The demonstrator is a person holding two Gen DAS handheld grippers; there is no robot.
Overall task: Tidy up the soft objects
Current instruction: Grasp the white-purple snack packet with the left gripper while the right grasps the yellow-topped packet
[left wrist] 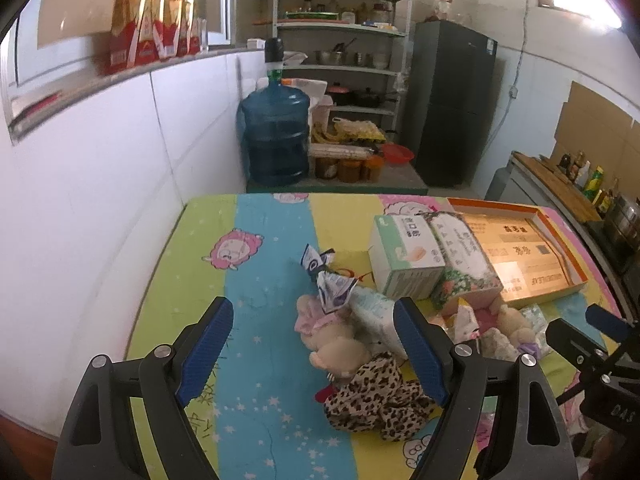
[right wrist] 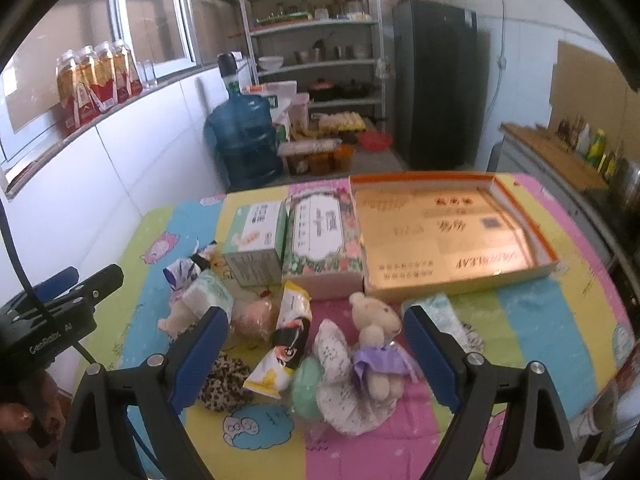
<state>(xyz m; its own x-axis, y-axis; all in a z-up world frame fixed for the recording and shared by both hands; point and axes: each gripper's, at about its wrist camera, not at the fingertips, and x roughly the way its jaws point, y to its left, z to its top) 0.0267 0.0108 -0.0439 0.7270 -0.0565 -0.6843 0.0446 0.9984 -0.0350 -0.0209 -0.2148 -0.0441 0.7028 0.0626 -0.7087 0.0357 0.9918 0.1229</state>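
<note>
While both tools hover above the clutter with nothing between their fingers, the sorting appears to stand at its start: the left gripper (left wrist: 316, 350) is spread wide over a pale plush doll (left wrist: 340, 344) and a leopard-print cloth (left wrist: 376, 400), and the right gripper (right wrist: 316, 354) is spread equally wide around a small teddy bear in a purple dress (right wrist: 376, 344), which lies beside a yellow snack packet (right wrist: 286, 344) and a green round pouch (right wrist: 308, 384). Behind this heap, an open orange-rimmed box lid (right wrist: 524, 216) lies empty next to a floral tissue box (right wrist: 324, 236) and a green-and-white carton (right wrist: 258, 240); it is probably the destination. The next move likely calls for lowering one gripper onto a single toy and closing gently. All rests on a striped cartoon-print tablecloth (left wrist: 264, 264) in a kitchen, with a blue water jug (left wrist: 276, 136), shelves (left wrist: 340, 28) and a dark refrigerator (left wrist: 452, 100) beyond.
</note>
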